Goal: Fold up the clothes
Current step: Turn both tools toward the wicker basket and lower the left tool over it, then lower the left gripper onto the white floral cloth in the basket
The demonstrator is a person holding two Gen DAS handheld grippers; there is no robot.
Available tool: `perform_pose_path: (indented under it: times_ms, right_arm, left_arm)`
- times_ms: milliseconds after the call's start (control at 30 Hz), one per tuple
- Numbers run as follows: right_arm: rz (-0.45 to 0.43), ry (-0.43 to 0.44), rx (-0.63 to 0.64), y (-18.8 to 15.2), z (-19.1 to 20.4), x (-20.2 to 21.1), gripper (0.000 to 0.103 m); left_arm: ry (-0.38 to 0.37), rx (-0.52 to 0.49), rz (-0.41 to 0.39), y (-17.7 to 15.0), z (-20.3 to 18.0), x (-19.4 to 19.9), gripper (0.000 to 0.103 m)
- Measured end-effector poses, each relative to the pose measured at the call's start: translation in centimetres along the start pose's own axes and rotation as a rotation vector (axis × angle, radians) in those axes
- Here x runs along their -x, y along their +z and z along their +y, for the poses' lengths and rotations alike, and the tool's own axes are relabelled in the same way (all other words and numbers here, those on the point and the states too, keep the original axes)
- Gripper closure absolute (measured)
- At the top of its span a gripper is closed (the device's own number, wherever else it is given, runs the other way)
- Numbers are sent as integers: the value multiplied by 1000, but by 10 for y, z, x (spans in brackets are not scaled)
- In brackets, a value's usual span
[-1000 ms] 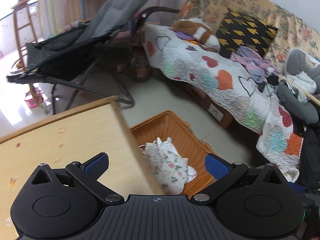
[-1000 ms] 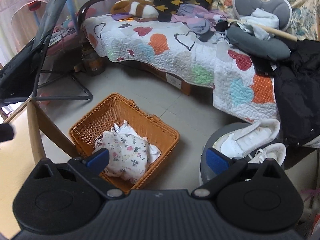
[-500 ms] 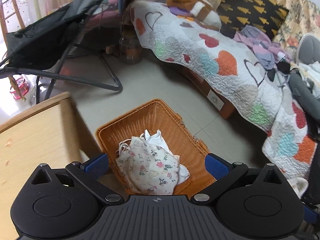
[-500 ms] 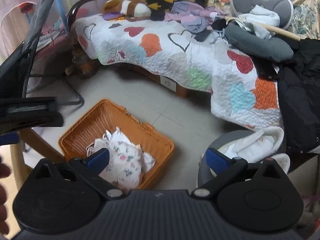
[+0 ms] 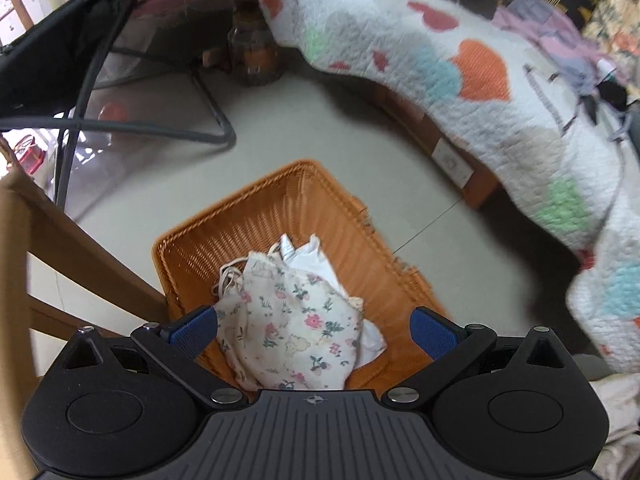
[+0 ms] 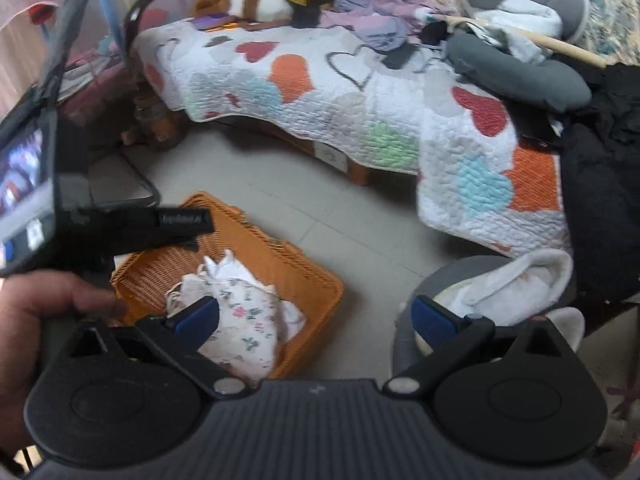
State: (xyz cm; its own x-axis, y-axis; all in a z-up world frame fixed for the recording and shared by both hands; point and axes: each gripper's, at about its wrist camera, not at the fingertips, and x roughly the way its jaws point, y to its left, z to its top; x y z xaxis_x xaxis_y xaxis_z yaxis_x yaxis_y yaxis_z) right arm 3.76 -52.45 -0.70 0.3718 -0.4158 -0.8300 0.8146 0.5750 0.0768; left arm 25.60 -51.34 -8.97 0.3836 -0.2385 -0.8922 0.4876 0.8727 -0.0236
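A crumpled floral garment (image 5: 292,320) lies on white cloth inside an orange wicker basket (image 5: 256,216) on the floor. My left gripper (image 5: 312,330) hovers above the basket, open, its blue pads wide apart on either side of the garment and holding nothing. From the right wrist view the same floral garment (image 6: 240,320) and basket (image 6: 304,268) sit at lower left. My right gripper (image 6: 316,316) is open and empty over the floor beside the basket. A hand (image 6: 36,320) holding the left gripper body (image 6: 132,228) shows at the left edge.
A wooden table leg and edge (image 5: 80,248) stand left of the basket. A sofa under a heart-patterned quilt (image 5: 500,92) fills the right, strewn with clothes and cushions (image 6: 516,76). A black folding chair frame (image 5: 120,128) is at back left. A grey stool with white shoes (image 6: 500,292) stands at right.
My left gripper has moved off the table and forward over the basket, tilting down at the floral garment. The right gripper shifted a little right, and the left gripper entered its view.
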Motion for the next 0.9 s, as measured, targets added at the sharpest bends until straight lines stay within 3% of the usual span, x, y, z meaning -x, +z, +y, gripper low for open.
perform_pose_path:
  times_ms: [167,267,400,600,900]
  right_arm:
    - [-3,-17,-16,3,-5,-3,1]
    - [6,-3,-9,7,-5,-8,1]
    - [20,-9,34,10,-1,-18,1]
    - [66,24,40,19,-7,-35,1]
    - [112,45,3,23,-19,-48,1]
  left_arm:
    - [55,23,40,-2,-4,-46,0]
    - [41,45,85,0,0,-74,0]
    - [83,26,81,4,6,-107,0]
    - [39,70,82,7,23,-148,0]
    - [40,-15,111,-23,18,-214,0]
